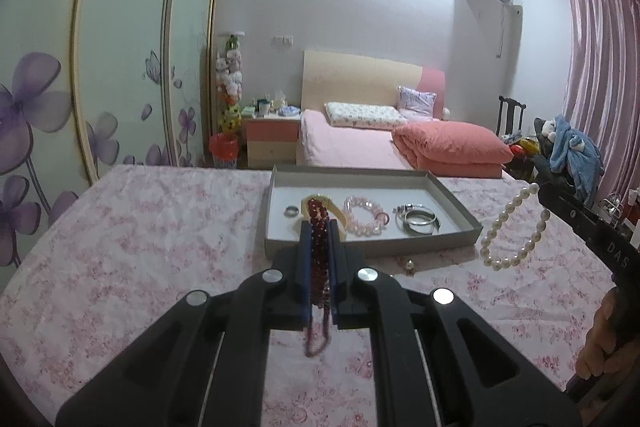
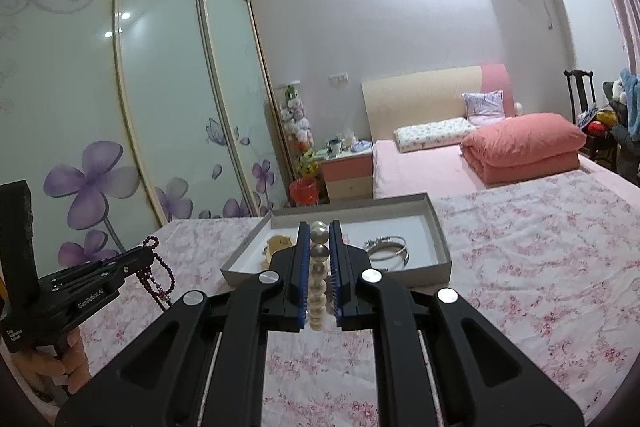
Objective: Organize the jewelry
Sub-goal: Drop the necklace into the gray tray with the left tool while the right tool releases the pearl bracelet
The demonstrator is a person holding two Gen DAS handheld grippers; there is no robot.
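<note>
We see the left gripper (image 1: 319,239) clamped on a dark red bead strand (image 1: 319,227), the right gripper (image 2: 319,255) clamped on a pearl bracelet (image 2: 318,275); both hang above the floral bedspread (image 1: 160,247), just short of the tray's (image 1: 360,249) near edge. Bedspread is bare around it.

The bench (image 1: 132,227) lies bare to the left and right of the tray (image 1: 460,201); its near side is open too, save one small bead (image 1: 410,266) just before the tray's front wall; inside the tray, rings (image 1: 418,219) and bracelets (image 1: 364,217) fill the middle band, leaving the far strip and the left corner free; both loaded grippers hang above the cloth.
</note>
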